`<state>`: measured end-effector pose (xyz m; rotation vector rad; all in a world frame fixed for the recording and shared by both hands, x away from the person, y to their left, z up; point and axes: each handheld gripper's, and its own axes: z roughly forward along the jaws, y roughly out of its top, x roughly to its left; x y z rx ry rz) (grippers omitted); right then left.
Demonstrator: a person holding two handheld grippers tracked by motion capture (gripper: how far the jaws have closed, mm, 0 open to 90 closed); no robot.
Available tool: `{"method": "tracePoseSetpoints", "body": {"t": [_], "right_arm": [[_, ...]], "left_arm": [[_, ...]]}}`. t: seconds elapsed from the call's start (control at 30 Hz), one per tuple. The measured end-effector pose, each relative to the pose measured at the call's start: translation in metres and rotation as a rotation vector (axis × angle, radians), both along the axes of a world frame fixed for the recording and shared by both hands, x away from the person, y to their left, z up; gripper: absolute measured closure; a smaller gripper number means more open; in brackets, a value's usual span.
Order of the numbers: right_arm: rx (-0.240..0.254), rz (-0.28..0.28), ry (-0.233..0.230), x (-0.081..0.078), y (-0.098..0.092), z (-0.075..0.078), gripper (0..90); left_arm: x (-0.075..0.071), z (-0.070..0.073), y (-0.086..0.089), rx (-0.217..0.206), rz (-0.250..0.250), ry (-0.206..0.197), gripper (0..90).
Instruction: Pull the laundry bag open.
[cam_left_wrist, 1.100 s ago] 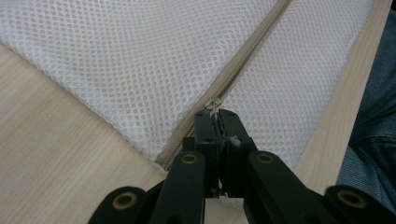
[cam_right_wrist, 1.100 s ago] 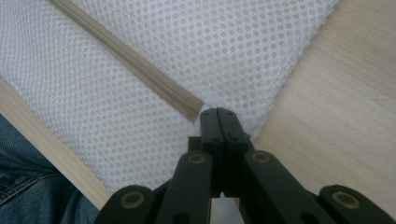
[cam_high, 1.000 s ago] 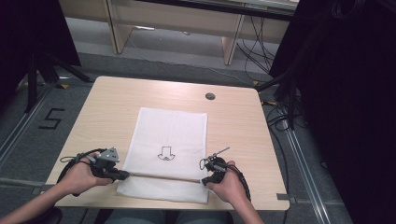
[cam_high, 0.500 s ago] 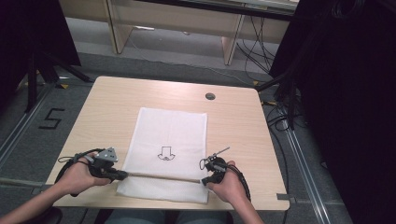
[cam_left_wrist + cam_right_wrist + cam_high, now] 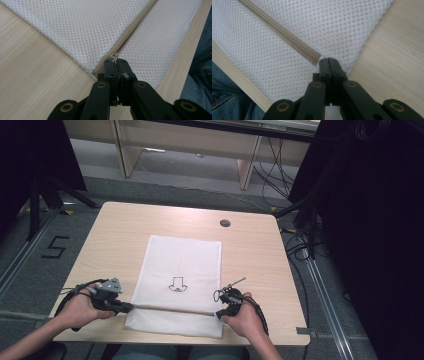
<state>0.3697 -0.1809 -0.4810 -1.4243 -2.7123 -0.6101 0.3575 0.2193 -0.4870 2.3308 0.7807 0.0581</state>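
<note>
Mesh bag (image 5: 182, 270) lies flat on the table (image 5: 115, 235), its zipper (image 5: 172, 309) running near the front edge. Left gripper (image 5: 127, 307) is clamped on the zipper pull (image 5: 114, 55); right gripper (image 5: 218, 313) pinches the bag's fabric at the zipper's other end.

Both forearms come in from the bottom edge of the high view, angled inward, wrists low & roughly level. Left hand (image 5: 80, 307) wraps the left gripper (image 5: 129, 307), jaws pointing inward toward the right hand; grey plate on top, cable looping behind the wrist. In the left gripper view its jaws are pressed together, tips pinching smth small & metallic. Right hand (image 5: 245, 315) grips the right gripper (image 5: 218, 312), jaws pointing inward, closed tight w/ no gap between tips.
</note>
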Motion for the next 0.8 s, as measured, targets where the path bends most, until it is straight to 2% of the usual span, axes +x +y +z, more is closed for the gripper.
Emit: {"method": "tracePoseSetpoints", "body": {"t": [0.23, 0.27, 0.33, 0.47, 0.5, 0.53, 0.57, 0.6, 0.63, 0.7, 0.8], "right_arm": [[0.002, 0.001, 0.0, 0.0, 0.0, 0.0, 90.0], [0.002, 0.001, 0.0, 0.0, 0.0, 0.0, 90.0], [0.001, 0.001, 0.0, 0.0, 0.0, 0.0, 90.0], [0.0, 0.001, 0.0, 0.0, 0.0, 0.0, 90.0], [0.0, 0.001, 0.001, 0.0, 0.0, 0.0, 90.0], [0.002, 0.001, 0.0, 0.0, 0.0, 0.0, 90.0], [0.002, 0.001, 0.0, 0.0, 0.0, 0.0, 90.0], [0.002, 0.001, 0.0, 0.0, 0.0, 0.0, 90.0], [0.002, 0.001, 0.0, 0.0, 0.0, 0.0, 90.0], [0.0, 0.0, 0.0, 0.0, 0.0, 0.0, 90.0], [-0.003, -0.002, 0.001, 0.0, 0.0, 0.0, 90.0]], "left_arm": [[0.0, 0.0, 0.006, 0.004, -0.001, -0.009, 87.1], [-0.001, -0.001, 0.006, -0.009, 0.017, 0.004, 87.1], [0.0, 0.0, 0.007, 0.001, 0.004, -0.004, 87.1], [-0.001, 0.0, 0.009, 0.005, 0.009, -0.003, 87.1], [-0.001, -0.001, 0.009, -0.006, 0.017, 0.008, 87.1], [-0.001, -0.001, 0.01, -0.008, 0.018, 0.003, 87.1], [0.0, -0.001, 0.012, 0.006, 0.007, 0.0, 87.1], [0.0, -0.001, 0.012, 0.005, 0.009, 0.0, 87.1], [-0.001, -0.001, 0.012, -0.013, 0.026, 0.014, 87.1], [0.0, -0.001, 0.014, 0.002, 0.014, 0.0, 87.1], [-0.001, -0.001, 0.015, -0.009, 0.022, 0.009, 87.1]]}}
